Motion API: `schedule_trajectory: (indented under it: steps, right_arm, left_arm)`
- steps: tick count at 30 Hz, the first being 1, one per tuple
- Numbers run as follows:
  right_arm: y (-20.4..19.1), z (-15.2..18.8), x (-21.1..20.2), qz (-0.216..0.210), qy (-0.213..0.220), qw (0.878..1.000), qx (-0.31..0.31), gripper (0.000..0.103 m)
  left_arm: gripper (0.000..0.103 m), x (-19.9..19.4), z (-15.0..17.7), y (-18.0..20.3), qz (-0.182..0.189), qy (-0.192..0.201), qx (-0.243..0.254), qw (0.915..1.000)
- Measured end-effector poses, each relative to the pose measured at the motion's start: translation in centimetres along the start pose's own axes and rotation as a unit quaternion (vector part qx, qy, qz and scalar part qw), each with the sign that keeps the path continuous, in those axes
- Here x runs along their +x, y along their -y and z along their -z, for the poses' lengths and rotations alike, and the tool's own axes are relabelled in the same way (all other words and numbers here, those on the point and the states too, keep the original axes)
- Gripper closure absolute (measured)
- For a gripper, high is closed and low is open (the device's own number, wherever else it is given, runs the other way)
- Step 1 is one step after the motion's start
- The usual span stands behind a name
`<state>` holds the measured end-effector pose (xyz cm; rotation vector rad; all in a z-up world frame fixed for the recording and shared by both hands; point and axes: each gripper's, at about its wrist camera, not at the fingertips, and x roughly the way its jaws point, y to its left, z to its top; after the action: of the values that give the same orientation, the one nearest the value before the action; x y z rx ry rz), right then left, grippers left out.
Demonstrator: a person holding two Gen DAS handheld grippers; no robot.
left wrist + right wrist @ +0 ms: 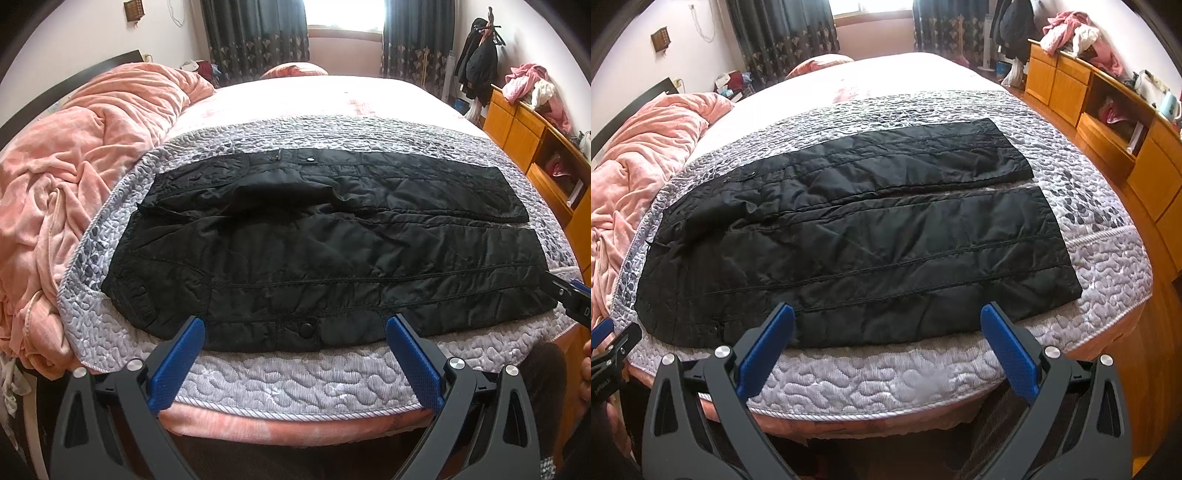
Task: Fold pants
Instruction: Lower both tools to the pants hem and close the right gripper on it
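Black quilted pants [325,251] lie flat on a grey quilted mat [295,373] on the bed, waist at the left, both legs running right side by side. They also show in the right wrist view [857,240]. My left gripper [295,325] is open and empty, its blue fingers [177,365] just above the near edge of the pants by the waist. My right gripper [886,314] is open and empty over the near edge of the near leg. The right gripper's tip shows at the right edge of the left wrist view [569,295].
A rumpled pink blanket [74,177] fills the bed's left side. A wooden cabinet [1108,110] with clothes on top stands along the right wall. Dark curtains [255,37] and a window are at the back. The mattress edge [886,410] is just below the grippers.
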<state>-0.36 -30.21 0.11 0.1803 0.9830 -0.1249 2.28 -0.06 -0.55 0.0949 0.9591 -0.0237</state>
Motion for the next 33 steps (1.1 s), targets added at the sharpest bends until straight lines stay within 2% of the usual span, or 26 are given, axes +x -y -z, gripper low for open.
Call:
schedule_trajectory:
  steps: [3,6,9,11,14,18,20,23,27,29,31,33]
  right_arm:
    - [1.2,-1.6,0.6,-0.004,0.005,1.0,-0.01,0.003]
    - [3.9,-4.9,1.6,0.009,0.026,1.0,-0.007,0.003]
    - [8.0,-9.5,4.4,0.057,0.039,0.998,-0.007,0.003]
    - [10.6,-12.4,6.9,0.074,0.04,0.996,-0.009,0.003]
    - [14.4,-16.6,11.7,0.053,0.018,0.998,-0.012,0.003]
    - [19.1,-21.8,19.2,0.06,-0.027,0.998,-0.023,0.003]
    - [21.2,-24.1,22.8,0.059,-0.052,0.997,-0.022,0.003]
    - [23.3,-26.2,26.6,0.051,-0.076,0.996,-0.017,0.003]
    - [24.9,-28.0,30.9,0.014,-0.115,0.993,-0.004,0.003]
    - [25.1,-28.6,32.1,-0.006,-0.12,0.993,0.0,0.003]
    - [25.0,-28.9,33.0,-0.024,-0.128,0.991,0.005,0.002]
    - [25.1,-28.7,33.8,-0.019,-0.139,0.99,0.01,0.002]
  left_arm:
    - [0.004,0.8,-1.5,0.6,0.004,0.006,0.0,1.0]
    - [0.004,1.8,-3.7,1.6,0.01,0.023,-0.005,0.9997]
    - [0.004,4.4,-7.4,4.1,0.032,0.044,-0.005,0.9985]
    - [0.004,6.3,-9.4,6.2,0.041,0.056,0.008,0.9976]
    - [0.004,10.4,-12.6,10.0,0.044,0.066,0.028,0.9965]
    - [0.004,15.9,-16.4,14.0,0.087,0.042,0.013,0.9952]
    - [0.004,18.3,-17.9,15.9,0.096,0.028,0.011,0.9949]
    - [0.004,21.3,-19.8,18.3,0.092,0.01,0.026,0.9954]
    - [0.004,24.3,-21.2,20.3,0.093,-0.017,0.042,0.9946]
    - [0.004,25.1,-21.7,20.9,0.084,-0.015,0.041,0.9955]
    - [0.004,25.7,-22.0,21.1,0.096,-0.022,0.043,0.9942]
    - [0.004,26.2,-22.2,21.3,0.099,-0.025,0.045,0.9937]
